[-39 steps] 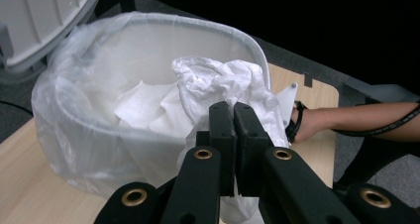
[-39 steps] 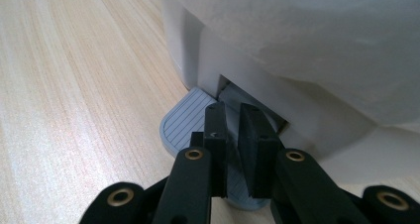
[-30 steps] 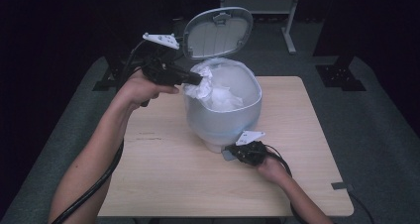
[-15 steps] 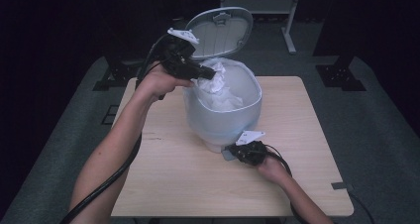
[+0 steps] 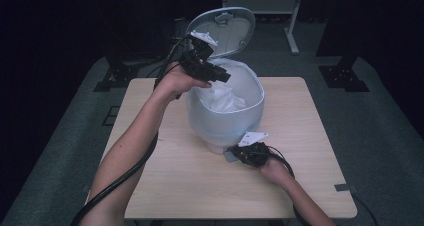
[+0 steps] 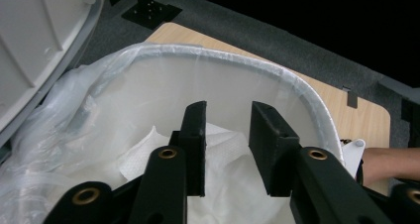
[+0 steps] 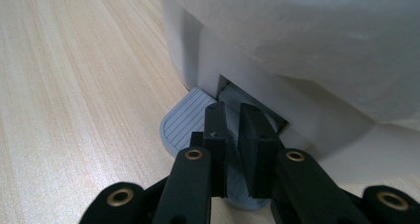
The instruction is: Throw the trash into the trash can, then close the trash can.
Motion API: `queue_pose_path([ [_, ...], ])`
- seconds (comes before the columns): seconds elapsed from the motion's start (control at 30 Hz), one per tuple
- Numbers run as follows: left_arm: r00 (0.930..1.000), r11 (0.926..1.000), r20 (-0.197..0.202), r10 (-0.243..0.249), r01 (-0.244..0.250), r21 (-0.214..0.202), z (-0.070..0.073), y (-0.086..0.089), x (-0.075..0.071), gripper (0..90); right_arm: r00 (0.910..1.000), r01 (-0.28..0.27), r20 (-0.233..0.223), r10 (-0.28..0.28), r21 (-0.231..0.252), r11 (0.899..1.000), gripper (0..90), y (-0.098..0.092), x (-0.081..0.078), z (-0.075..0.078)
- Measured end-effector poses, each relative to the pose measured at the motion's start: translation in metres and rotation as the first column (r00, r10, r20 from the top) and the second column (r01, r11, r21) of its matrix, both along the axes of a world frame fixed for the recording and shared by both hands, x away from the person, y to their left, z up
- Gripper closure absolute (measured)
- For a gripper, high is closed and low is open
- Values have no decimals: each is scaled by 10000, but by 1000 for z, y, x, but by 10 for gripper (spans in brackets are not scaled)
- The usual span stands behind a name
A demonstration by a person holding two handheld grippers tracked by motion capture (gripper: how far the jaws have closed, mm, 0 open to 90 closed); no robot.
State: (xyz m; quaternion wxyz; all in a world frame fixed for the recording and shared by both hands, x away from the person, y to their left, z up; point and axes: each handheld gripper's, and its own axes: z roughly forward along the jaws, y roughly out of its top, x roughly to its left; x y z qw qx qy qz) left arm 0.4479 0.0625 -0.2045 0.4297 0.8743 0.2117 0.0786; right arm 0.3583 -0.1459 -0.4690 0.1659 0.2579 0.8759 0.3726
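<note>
in the high view a white pedal bin [image 5: 225, 121] stands at the centre of the wooden counter [image 5: 165, 186], its lid [image 5: 227, 28] tipped up at the top of the frame and a clear plastic liner [image 5: 247, 78] folded over the rim. crumpled white tissue [image 5: 222, 98] lies inside the bin, toward its left half. the left gripper [image 5: 222, 78] hangs over the bin's upper left rim, pointing right and down into the opening. in the left gripper view its fingers [image 6: 195, 130] stand apart at the lower middle of the frame; they have just been opening, and nothing sits between them, the tissue [image 6: 163, 152] lying loose below in the liner [image 6: 74, 120]. the right gripper [image 5: 235, 153] is low at the bin's foot, just right of centre in the high view, held level on the counter. in the right gripper view its fingers [image 7: 215, 130] are drawn close together at the lower middle, a narrow gap left, and rest on top of the grey ribbed foot pedal [image 7: 181, 125] that juts from the bin's base [image 7: 233, 60]; they press down on it, pinching nothing.
</note>
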Motion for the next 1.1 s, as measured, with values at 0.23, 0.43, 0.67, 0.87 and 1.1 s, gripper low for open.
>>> queue_pose_path([
  [0.23,10000,9997,-29,-16,16,-244,-1,12,-11,582,10000,22,25,-22,-20,10000,815,0,0,0],
  [0.43,10000,9985,11,81,-81,-538,-5,37,-27,500,10000,29,66,-29,-26,10000,813,0,0,0],
  [0.67,9996,9961,95,278,-269,-842,-17,72,-53,406,9997,202,101,-201,-43,9998,789,1,-2,1],
  [0.87,9987,9933,36,515,-508,-1038,-30,96,-73,371,9998,172,104,-169,-211,9996,765,0,-2,4],
  [1.1,9981,9921,-121,609,-619,-1091,-56,117,-94,324,9990,324,288,-335,375,9988,756,-23,-26,21],
])
